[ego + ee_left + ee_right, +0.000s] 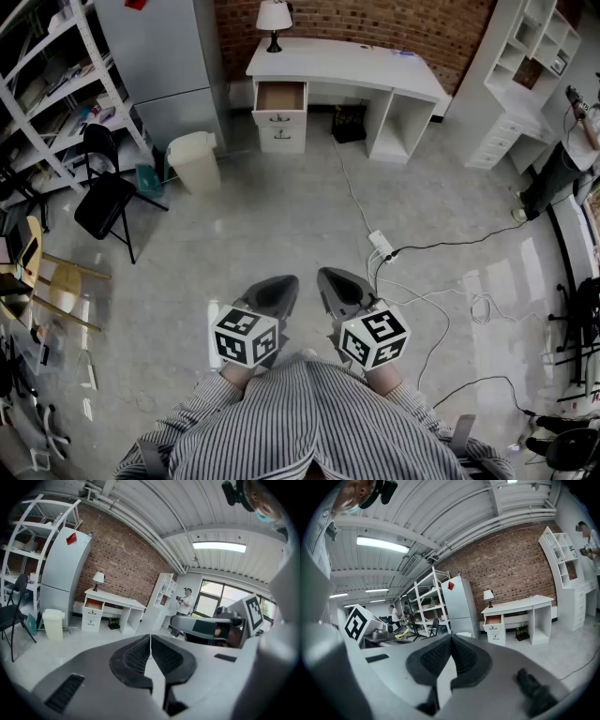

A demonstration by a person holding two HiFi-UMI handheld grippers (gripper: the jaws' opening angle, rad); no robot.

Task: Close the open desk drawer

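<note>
A white desk (347,61) stands against the brick wall far ahead. Its top drawer (280,97) is pulled out and shows a brown inside; the same drawer appears small in the left gripper view (93,604) and in the right gripper view (493,620). Both grippers are held close to the person's striped shirt, far from the desk. My left gripper (284,286) is shut, empty, tips touching (150,637). My right gripper (330,278) is also shut on nothing (451,638).
A white bin (194,160) and a black chair (105,199) stand left of the path to the desk. A power strip (382,246) and cables (441,305) lie on the floor to the right. A person (562,155) stands by the white shelves (530,66). A lamp (274,21) sits on the desk.
</note>
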